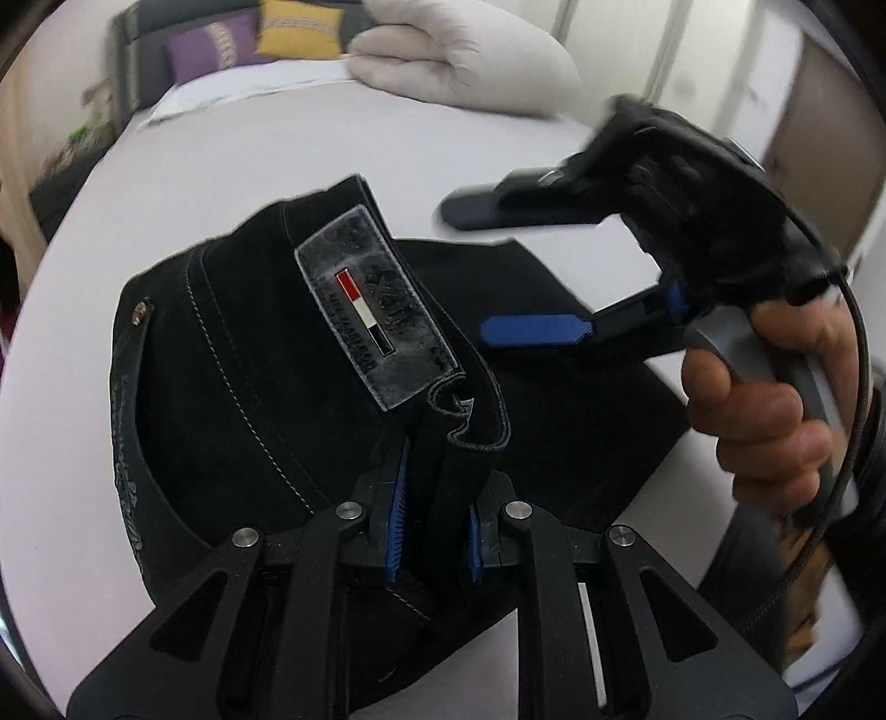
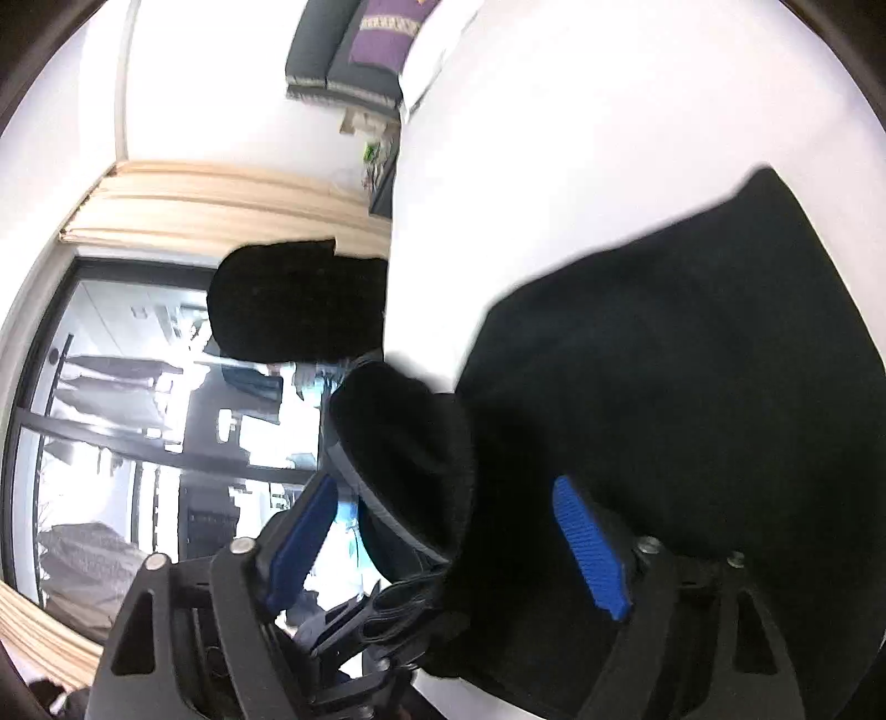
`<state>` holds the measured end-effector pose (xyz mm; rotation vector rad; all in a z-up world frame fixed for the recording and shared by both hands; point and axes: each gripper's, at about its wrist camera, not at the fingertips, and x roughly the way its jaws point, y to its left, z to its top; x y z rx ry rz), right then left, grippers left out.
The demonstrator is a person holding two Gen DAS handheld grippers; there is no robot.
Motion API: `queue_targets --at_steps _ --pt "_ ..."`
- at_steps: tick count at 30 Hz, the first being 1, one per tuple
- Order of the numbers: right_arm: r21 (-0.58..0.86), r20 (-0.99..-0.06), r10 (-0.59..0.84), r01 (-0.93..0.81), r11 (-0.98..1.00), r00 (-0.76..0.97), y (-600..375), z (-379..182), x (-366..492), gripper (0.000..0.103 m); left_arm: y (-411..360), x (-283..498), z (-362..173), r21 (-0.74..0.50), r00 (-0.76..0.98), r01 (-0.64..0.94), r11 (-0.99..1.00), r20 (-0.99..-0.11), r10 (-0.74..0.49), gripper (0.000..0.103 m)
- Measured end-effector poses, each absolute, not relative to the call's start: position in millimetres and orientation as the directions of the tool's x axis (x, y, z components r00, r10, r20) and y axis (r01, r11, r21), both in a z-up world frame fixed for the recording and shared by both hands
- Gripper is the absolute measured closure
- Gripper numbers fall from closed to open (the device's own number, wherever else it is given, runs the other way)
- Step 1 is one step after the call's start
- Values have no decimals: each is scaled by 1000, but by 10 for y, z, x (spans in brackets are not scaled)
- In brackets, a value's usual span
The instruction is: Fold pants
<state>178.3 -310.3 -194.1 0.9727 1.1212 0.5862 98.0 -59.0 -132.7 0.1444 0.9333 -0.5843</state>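
Black pants (image 1: 266, 399) with a grey brand patch (image 1: 365, 310) at the waistband lie on a white bed (image 1: 221, 177). My left gripper (image 1: 434, 531) is shut on a fold of the waistband and holds it raised. My right gripper (image 1: 470, 271) is open and empty, held above the pants to the right, its blue pads (image 1: 531, 329) spread wide. In the right wrist view the right gripper (image 2: 448, 543) is tilted sideways, open, with the pants (image 2: 692, 387) spread beside it on the bed (image 2: 554, 138).
A rolled beige duvet (image 1: 459, 50) and purple (image 1: 213, 47) and yellow (image 1: 302, 27) pillows lie at the head of the bed. A dark headboard (image 2: 332, 72), a beige curtain (image 2: 221, 205) and a glass door (image 2: 138, 415) stand beyond the bed's edge.
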Motion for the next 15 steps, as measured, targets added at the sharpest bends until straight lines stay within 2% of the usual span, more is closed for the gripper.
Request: queue_targets --at_steps 2,6,9,11,13,15 --pt "872 -481 809 85 483 338 -3085 -2046 1766 18 -694 945 -1331 -67 478 554 830 -791 -382 87" --pt "885 -450 831 41 463 326 -2941 -1995 1791 18 -820 916 -1378 -18 489 576 817 -793 -363 87" --pt "852 -507 819 14 523 270 -2761 -1961 1879 18 -911 847 -1390 12 499 597 802 -788 -360 87" --pt "814 -564 789 2 581 242 -2681 -1954 1944 36 -913 812 -1409 29 503 606 795 -788 -355 87" --pt "808 -573 784 7 589 240 -2684 -1954 1985 74 -923 796 -1418 24 496 608 794 -792 -356 87" --pt "776 -610 750 1 630 256 -2692 -1922 1985 82 -933 660 -1408 26 494 616 787 -792 -360 87"
